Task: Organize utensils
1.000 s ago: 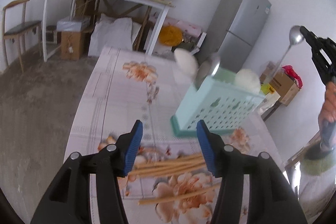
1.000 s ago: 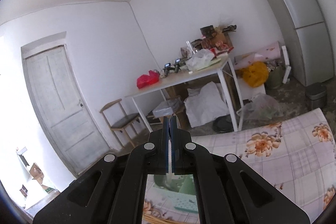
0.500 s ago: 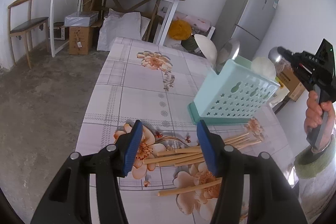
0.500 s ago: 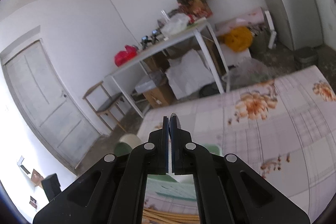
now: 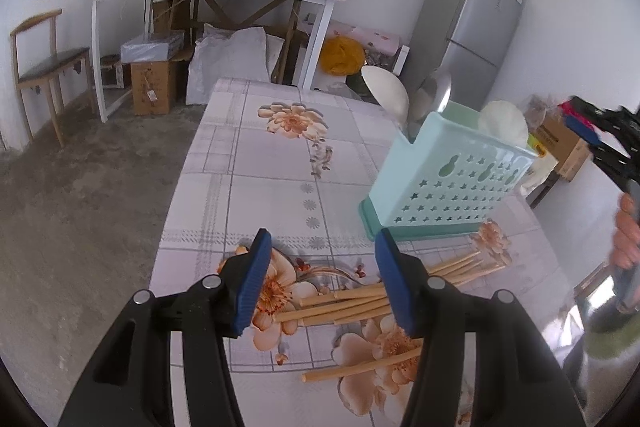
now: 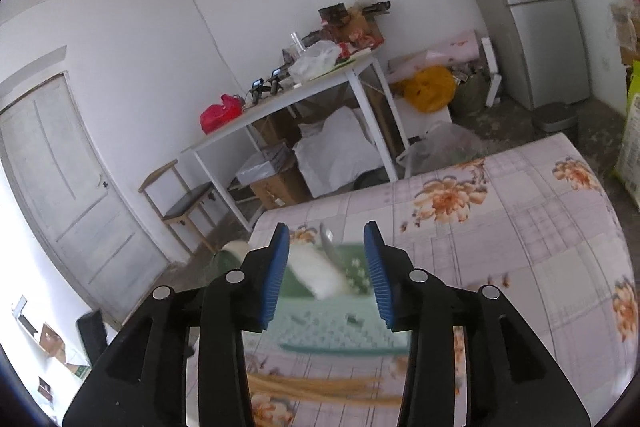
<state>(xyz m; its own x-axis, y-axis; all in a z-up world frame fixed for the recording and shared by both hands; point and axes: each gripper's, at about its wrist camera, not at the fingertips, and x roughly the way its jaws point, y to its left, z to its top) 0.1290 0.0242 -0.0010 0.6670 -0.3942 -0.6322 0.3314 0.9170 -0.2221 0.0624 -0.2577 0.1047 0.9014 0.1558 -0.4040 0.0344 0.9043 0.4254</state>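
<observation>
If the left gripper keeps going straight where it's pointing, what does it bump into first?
Probably the chopsticks. The left gripper is open and points down at the table, with the pile lying between its fingers in the picture. The holder sits farther on. Depth is hard to judge, so it might touch bare cloth first.

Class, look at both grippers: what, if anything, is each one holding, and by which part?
Nothing is held. The left gripper is open above the chopsticks; the right gripper is open over the utensil holder.

Mint star-holed caddy (image 5: 444, 183); tan chopsticks (image 5: 360, 303); orange-floral grey-check tablecloth (image 5: 272, 163).
</observation>
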